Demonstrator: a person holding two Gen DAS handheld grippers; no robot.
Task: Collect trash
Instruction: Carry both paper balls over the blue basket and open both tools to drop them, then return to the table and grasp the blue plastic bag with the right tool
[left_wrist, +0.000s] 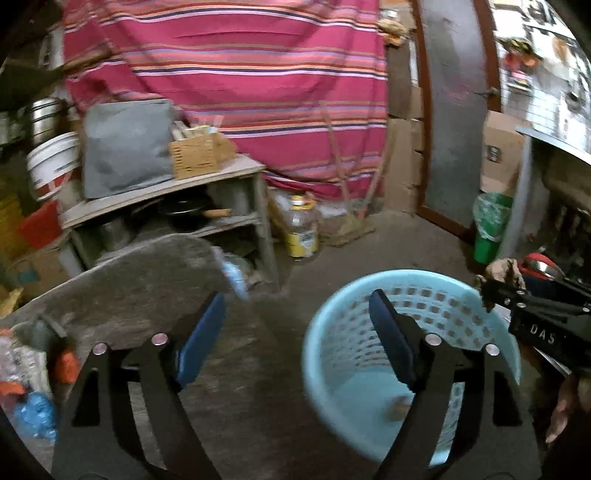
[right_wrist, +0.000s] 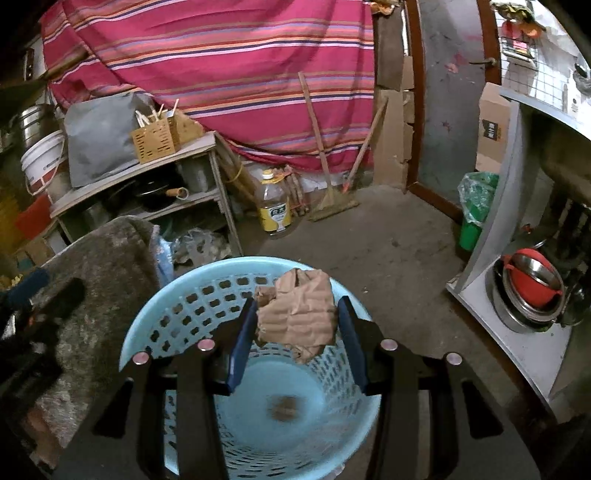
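Right wrist view shows the right gripper (right_wrist: 297, 332) clamped on a crumpled cardboard scrap (right_wrist: 297, 317), held over the blue basket (right_wrist: 155, 317), where one brown bit (right_wrist: 282, 406) already lies. Left gripper (left_wrist: 297, 339) is wide open, holding nothing. Bottles and wrappers (left_wrist: 26, 369) beside the stone slab (left_wrist: 122, 291) look uncollected.
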